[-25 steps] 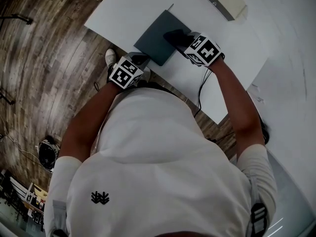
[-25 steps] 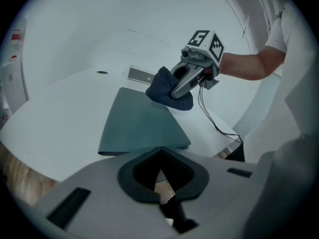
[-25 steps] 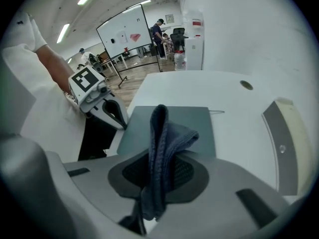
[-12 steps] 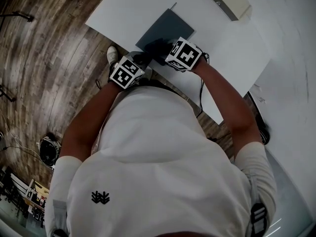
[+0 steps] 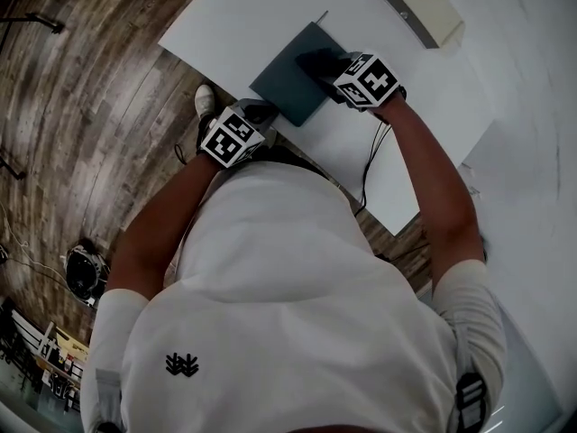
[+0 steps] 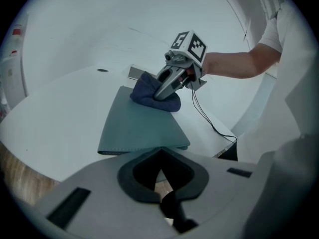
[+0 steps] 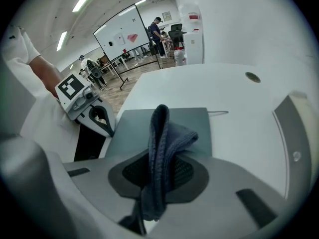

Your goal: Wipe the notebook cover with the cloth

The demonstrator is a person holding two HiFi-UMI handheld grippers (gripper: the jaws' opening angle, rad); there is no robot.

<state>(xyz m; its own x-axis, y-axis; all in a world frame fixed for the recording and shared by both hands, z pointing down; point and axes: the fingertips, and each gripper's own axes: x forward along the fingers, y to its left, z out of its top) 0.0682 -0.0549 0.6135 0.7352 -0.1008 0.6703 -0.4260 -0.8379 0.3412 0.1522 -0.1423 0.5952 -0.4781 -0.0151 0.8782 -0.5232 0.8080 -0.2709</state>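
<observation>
Dark blue bunched cloth (image 7: 160,133) is pinched in the right gripper (image 7: 149,203) and pressed onto the flat grey-green notebook (image 5: 287,87), which lies near the white surface's (image 5: 243,16) front edge. The left gripper (image 6: 160,180), jaws pressed together on nothing, hovers just beside the notebook's near corner.

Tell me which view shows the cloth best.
Right gripper view: the cloth is close up, pinched in the right tool. Left gripper view shows it small, bunched on the notebook. Head view shows only a dark patch beside the tool.
</observation>
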